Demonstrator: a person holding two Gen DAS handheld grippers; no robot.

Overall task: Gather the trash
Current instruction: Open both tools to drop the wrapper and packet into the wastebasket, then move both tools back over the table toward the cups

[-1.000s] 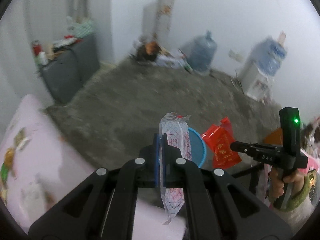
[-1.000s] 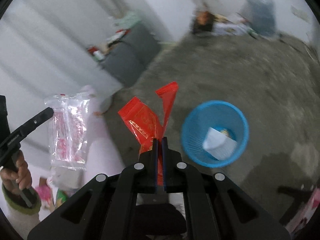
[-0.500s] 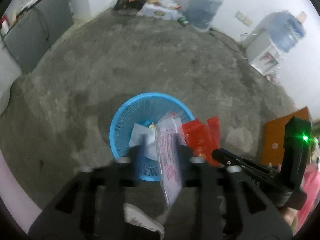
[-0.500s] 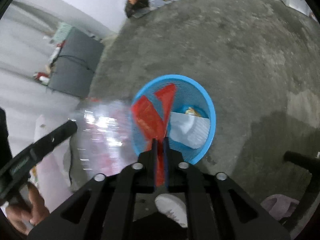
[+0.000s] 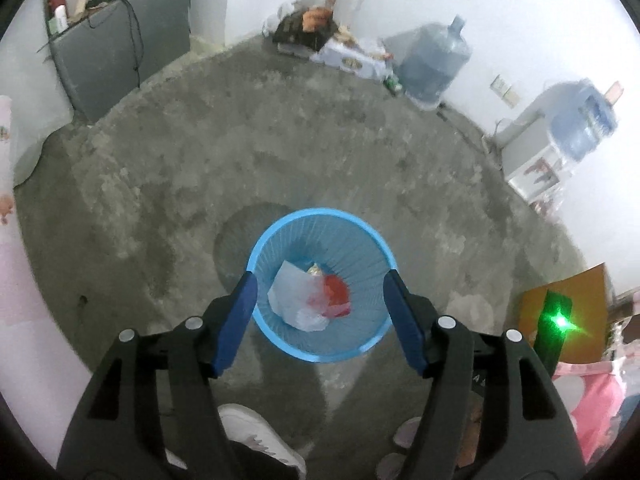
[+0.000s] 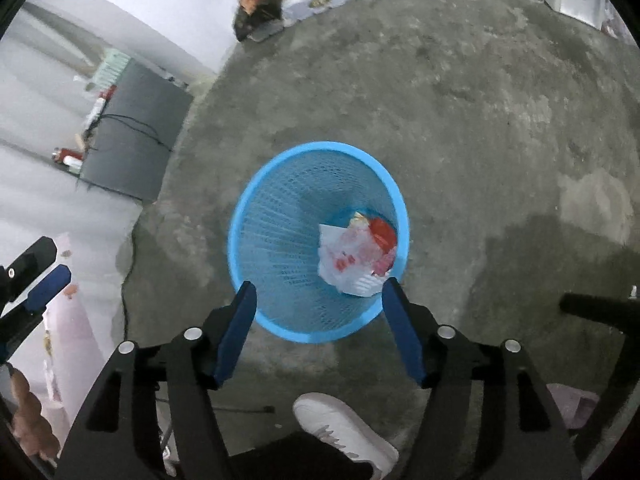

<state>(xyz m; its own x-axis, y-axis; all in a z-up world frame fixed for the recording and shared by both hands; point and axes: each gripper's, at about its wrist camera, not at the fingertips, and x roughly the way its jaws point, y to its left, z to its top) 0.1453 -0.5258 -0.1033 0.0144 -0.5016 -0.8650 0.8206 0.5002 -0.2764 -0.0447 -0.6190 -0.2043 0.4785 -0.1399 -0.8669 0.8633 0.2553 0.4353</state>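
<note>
The blue basket (image 5: 320, 354) has its near rim partly hidden behind the left gripper's fingers (image 5: 236, 320). Inside, the clear wrapper (image 5: 298, 300) covers part of the red packet (image 5: 338, 292); its print is unreadable. At six o'clock, the white shoe (image 6: 344, 428) is cut off by the gripper body.

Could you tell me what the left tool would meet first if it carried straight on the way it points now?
Probably the blue trash basket: the left tool, opening and empty, aims into its mouth, so likely the wrappers inside, though depth is unclear.
</note>
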